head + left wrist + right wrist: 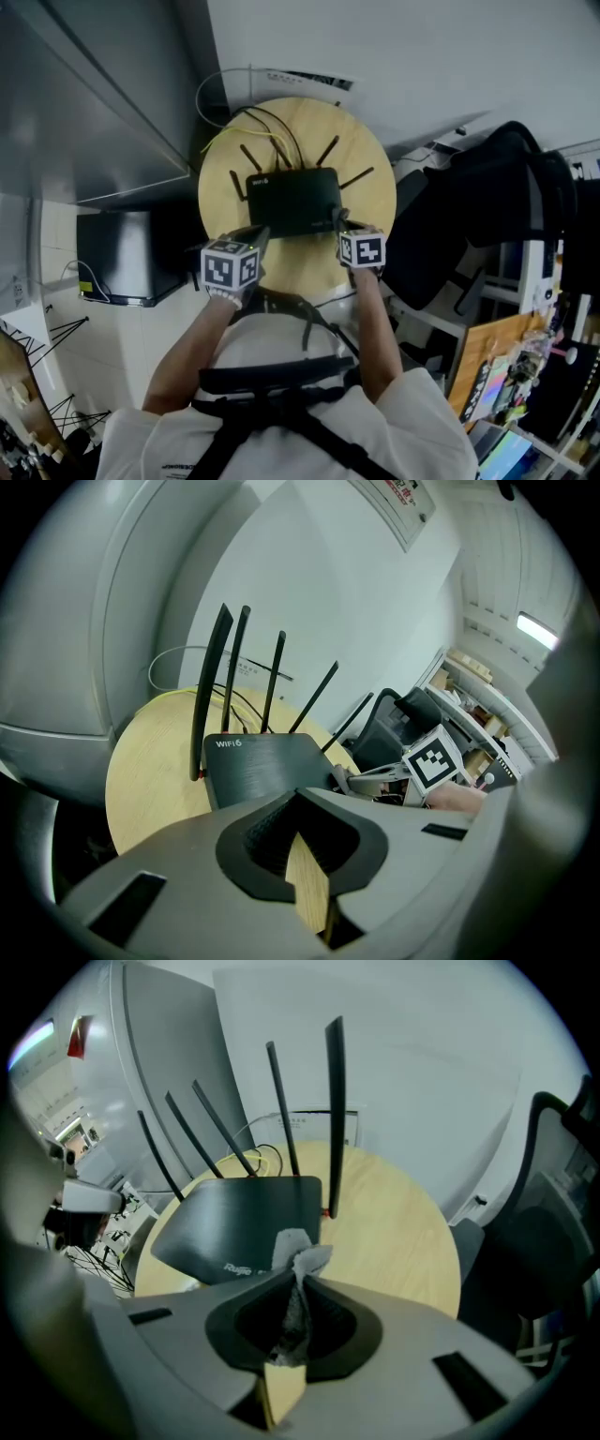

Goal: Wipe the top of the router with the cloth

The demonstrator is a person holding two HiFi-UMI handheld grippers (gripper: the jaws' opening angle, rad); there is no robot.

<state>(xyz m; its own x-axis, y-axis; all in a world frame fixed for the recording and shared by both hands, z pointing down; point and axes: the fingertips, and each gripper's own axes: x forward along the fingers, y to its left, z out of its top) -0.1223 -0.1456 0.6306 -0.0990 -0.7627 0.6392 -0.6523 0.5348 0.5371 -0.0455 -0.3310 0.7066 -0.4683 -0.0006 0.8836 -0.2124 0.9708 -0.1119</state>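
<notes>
1. My right hand-held gripper (298, 1279) is clenched on the grey cloth (300, 1258), just at the near edge of the black router (234, 1222).
2. My left hand-held gripper (300, 797) is closed on nothing, beside the router's near left corner.
3. The router lies on the round wooden bench (394, 1222), antennas raised.

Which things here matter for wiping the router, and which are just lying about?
For the job:
- router
- cloth, pinched in the right gripper
- round table under the router

Lying about:
- black chair
- black box beside the table
</notes>
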